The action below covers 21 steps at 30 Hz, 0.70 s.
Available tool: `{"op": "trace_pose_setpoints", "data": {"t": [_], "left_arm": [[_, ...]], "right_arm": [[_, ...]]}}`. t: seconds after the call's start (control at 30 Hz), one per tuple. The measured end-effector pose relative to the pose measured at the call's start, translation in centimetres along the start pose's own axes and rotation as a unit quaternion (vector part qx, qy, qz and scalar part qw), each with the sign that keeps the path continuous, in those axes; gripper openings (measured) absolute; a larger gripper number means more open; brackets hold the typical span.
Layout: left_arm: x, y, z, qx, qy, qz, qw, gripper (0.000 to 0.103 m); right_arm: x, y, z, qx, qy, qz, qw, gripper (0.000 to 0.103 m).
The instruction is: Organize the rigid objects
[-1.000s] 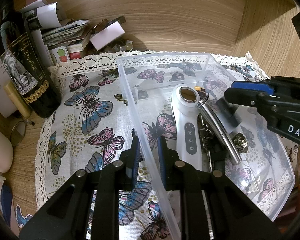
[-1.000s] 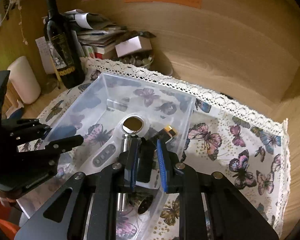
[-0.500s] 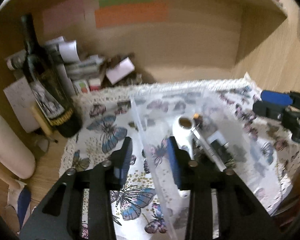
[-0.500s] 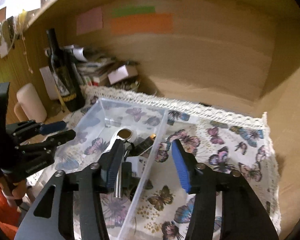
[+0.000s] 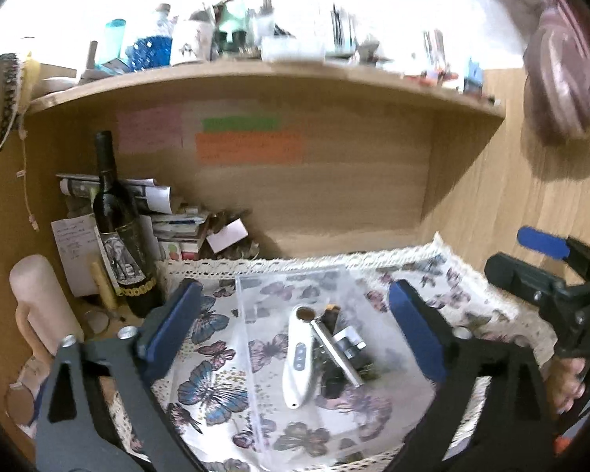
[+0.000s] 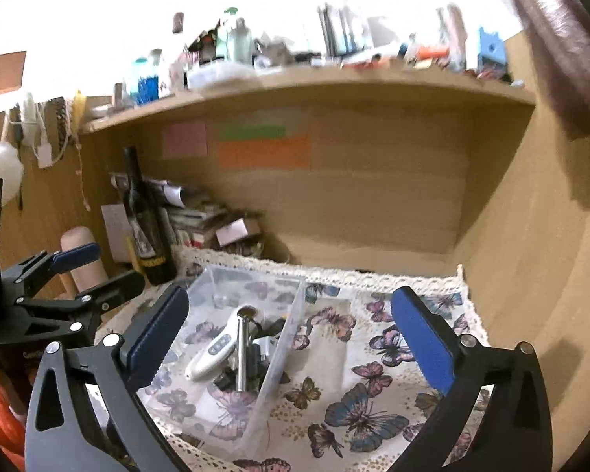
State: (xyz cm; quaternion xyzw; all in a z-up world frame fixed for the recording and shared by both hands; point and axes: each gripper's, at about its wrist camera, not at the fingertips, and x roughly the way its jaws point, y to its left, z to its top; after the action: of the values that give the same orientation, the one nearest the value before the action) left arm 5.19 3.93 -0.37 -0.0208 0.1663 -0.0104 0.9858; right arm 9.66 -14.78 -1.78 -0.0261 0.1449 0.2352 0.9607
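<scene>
1. A wooden surface [image 6: 550, 275] set in an alcove under a cluttered shelf [image 6: 334, 74] carries everything here.
2. A butterfly-print cloth [image 6: 377, 358] with a lace edge covers the surface.
3. A clear plastic bin [image 5: 255, 354] stands on the cloth; in the right wrist view it sits toward the cloth's left side [image 6: 283, 354].
4. A dark wine bottle [image 5: 118, 232] stands upright just left of the cloth, in front of stacked papers [image 5: 169, 224].
5. The left claw [image 5: 295, 326] is held above the bin, spread wide and holding nothing, its blue pads either side of the bin.
6. The right claw [image 6: 295, 334] is likewise wide open and empty, raised over the bin's right wall.
7. A white handheld device [image 5: 298, 358] with buttons lies inside the bin.
8. A silver metal cylinder [image 5: 336, 348] lies slantwise beside the device, touching its head, over some dark items too blurred to name.
</scene>
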Motion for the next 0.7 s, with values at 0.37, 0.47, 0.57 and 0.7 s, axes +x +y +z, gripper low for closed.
{"op": "trace_pose_setpoints", "data": {"t": [0.37,0.47,0.57,0.7], "left_arm": [[-3.0,-0.3,-0.4,-0.015,-0.035,0.014,0.9992,0.102],[-3.3,-0.5,-0.5,-0.01,-0.038,0.017,0.9991,0.102],[-3.3,-0.6,-0.5,-0.009,-0.038,0.014,0.9992,0.102],[-3.1,-0.8,-0.6,-0.004,-0.037,0.013,0.9992,0.103]], "right_arm": [[-3.1,0.6,-1.1,0.004,-0.034,-0.005,0.999,0.103],[-3.2,0.7,-1.3,0.005,-0.032,-0.008,0.999,0.103],[-3.1,0.8,-1.5,0.006,-0.03,-0.012,0.999,0.103],[-3.0,0.7,-1.7,0.005,-0.028,-0.013,1.0,0.103]]}}
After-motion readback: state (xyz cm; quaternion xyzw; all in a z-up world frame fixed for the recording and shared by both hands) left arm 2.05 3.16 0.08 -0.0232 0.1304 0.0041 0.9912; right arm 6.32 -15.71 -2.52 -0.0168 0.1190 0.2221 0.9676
